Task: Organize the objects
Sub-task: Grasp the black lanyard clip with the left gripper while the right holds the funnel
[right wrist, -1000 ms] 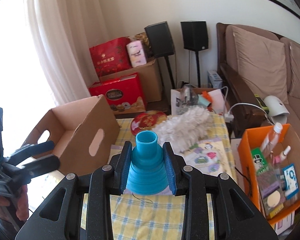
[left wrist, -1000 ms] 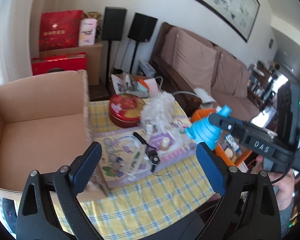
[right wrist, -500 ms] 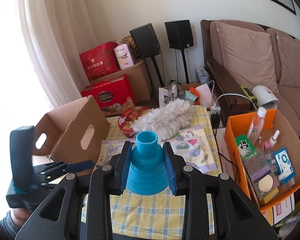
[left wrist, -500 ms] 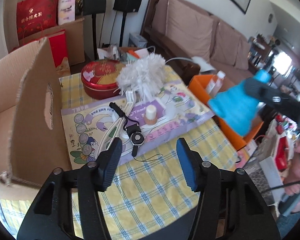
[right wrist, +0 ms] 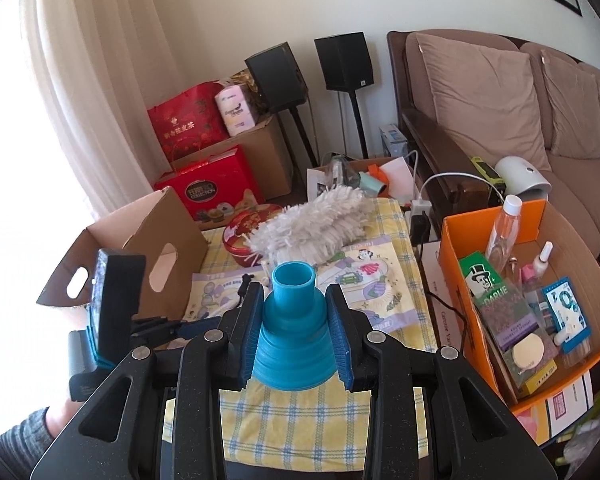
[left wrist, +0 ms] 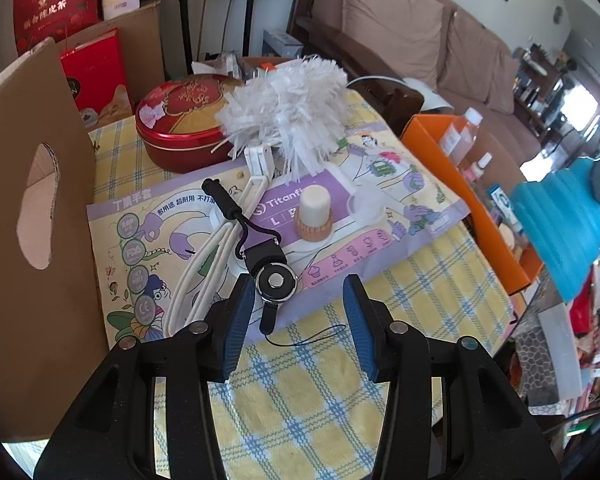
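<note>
Left wrist view: left gripper [left wrist: 298, 312] hangs over the yellow checked tablecloth [left wrist: 300, 392], jaws closing with nothing between them yet; the black round-headed lanyard gadget [left wrist: 275, 282] lies just beyond the left pad, right of the cardboard box [left wrist: 32, 208]. Right gripper [right wrist: 296, 344] clamps the blue collapsible funnel [right wrist: 294, 332]. Judged step: pick-up approach; next needs pads either side of the gadget.

The blue funnel [left wrist: 560, 224] runs off the left wrist view's right edge, blurred. Print on the purple package [left wrist: 284, 216] is perhaps too small to read.
</note>
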`<state>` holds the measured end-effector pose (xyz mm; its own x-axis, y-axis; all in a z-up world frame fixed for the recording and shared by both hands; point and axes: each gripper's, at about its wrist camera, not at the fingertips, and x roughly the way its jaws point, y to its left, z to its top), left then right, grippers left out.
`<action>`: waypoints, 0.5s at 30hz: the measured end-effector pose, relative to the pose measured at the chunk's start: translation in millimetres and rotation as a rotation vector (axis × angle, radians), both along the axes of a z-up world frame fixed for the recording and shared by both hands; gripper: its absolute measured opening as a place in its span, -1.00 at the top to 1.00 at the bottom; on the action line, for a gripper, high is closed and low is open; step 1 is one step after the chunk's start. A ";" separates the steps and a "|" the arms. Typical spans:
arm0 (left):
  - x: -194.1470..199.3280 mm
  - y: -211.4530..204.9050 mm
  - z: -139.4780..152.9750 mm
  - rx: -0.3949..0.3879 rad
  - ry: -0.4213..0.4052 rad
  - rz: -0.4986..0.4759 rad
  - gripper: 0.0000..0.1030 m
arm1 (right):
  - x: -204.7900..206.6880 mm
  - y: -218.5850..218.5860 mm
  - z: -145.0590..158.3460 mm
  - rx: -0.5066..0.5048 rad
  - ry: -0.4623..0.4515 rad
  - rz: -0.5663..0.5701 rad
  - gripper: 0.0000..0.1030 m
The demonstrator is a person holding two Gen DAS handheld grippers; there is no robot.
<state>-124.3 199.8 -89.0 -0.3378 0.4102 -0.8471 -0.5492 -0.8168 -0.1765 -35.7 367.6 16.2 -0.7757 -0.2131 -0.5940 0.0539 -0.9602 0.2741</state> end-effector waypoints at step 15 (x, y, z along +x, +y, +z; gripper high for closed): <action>-10.1 1.7 -14.8 -0.016 -0.015 0.014 0.57 | -2.5 -6.2 -4.1 0.007 -0.009 0.007 0.38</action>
